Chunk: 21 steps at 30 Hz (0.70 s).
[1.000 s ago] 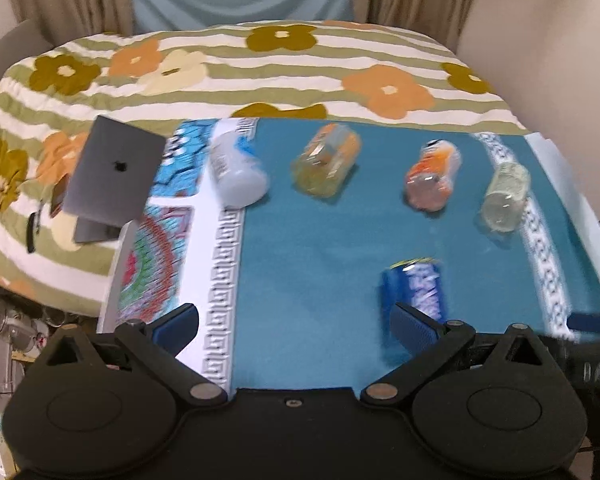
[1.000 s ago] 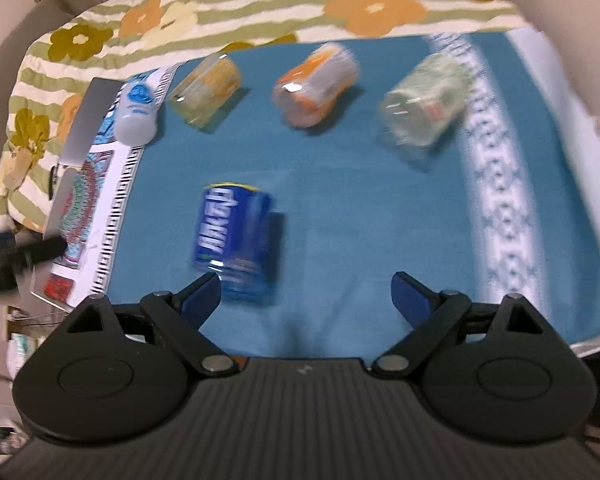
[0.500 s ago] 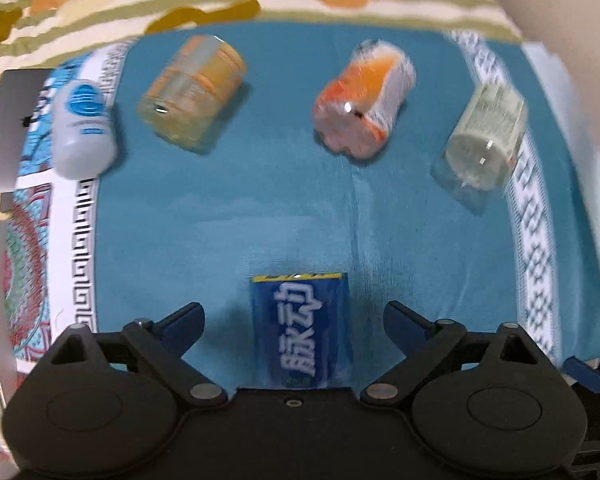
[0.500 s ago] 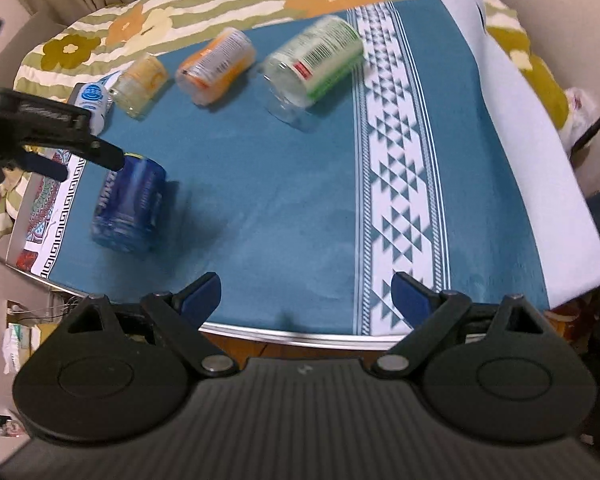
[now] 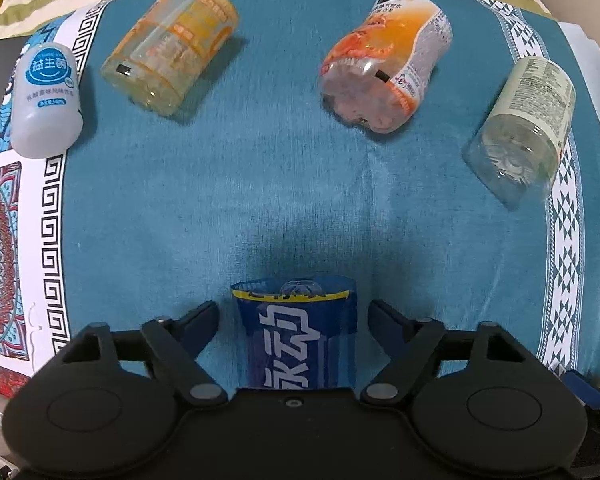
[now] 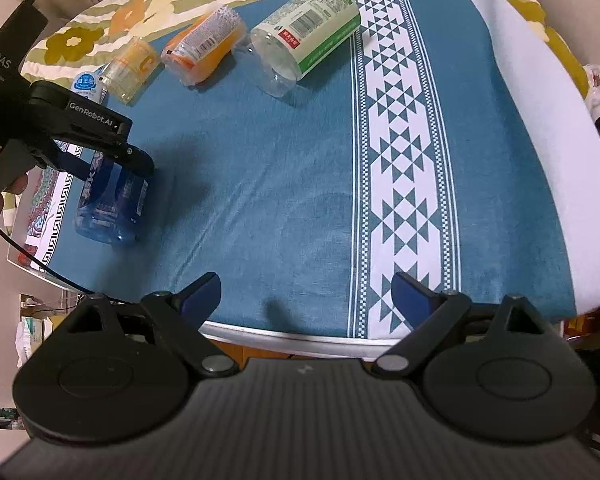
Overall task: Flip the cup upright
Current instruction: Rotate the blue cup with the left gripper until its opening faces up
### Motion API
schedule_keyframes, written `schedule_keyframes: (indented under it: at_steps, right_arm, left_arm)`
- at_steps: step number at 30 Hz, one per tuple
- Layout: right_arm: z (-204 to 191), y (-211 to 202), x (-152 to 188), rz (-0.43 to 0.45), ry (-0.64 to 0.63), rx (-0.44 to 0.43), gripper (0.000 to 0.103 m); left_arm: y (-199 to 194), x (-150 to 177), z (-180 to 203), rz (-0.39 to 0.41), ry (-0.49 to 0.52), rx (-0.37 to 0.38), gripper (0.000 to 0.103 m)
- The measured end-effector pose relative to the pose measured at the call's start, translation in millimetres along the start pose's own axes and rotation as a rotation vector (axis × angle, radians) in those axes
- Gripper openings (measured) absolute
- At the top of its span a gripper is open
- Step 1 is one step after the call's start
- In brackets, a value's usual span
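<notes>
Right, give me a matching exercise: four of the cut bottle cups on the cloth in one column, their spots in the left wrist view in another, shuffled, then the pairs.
Things:
1. blue cup
2. white cup
3. clear cup with green label
4. orange cup

Places:
A. far left, on the patterned border
B. far right, lying on its side
C. between the open left claw tips
D. back row, right of centre

Pairs: 1-C, 2-A, 3-B, 4-D

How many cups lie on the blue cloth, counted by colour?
Blue cup: 1
White cup: 1
Yellow-orange cup: 1
Orange cup: 1
Clear cup with pale green label: 1
Total: 5
</notes>
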State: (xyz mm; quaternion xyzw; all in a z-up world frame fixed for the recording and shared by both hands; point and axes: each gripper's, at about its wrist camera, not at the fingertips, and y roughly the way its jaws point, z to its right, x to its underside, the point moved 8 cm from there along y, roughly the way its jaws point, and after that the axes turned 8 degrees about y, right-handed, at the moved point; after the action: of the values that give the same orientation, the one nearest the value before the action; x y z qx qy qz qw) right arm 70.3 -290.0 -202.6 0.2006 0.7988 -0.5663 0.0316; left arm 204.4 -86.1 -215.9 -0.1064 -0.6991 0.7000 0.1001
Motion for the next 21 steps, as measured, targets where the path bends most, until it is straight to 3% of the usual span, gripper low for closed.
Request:
schedule_keyframes:
  at_steps: [2,13,16,21]
  right_arm:
    - [-1.2,0.8,0.2,-0.003,0.000,-0.002,0.103]
    - [-1.5,1.5,2.6,-0.002,0.004,-0.001,0.103]
    - [-3.3,-1.8,4.4,0.009,0.002,-0.005,0.103]
    - [-8.8,-8.5,8.1,0.023,-0.014,-0.014,0.103]
  left_arm:
    - [2.9,0.5,-1.4,-0.007,-0.008,0.008,0.068]
    - [-5.5,5.4,-0.4,0.047,0.006,0.023,0.067]
    - [-20.7,11.7,-5.0,0.125,-0.001,0.025,0.067]
    - [-50.1,27.3,-7.9,0.329,-0.043,0.012,0.067]
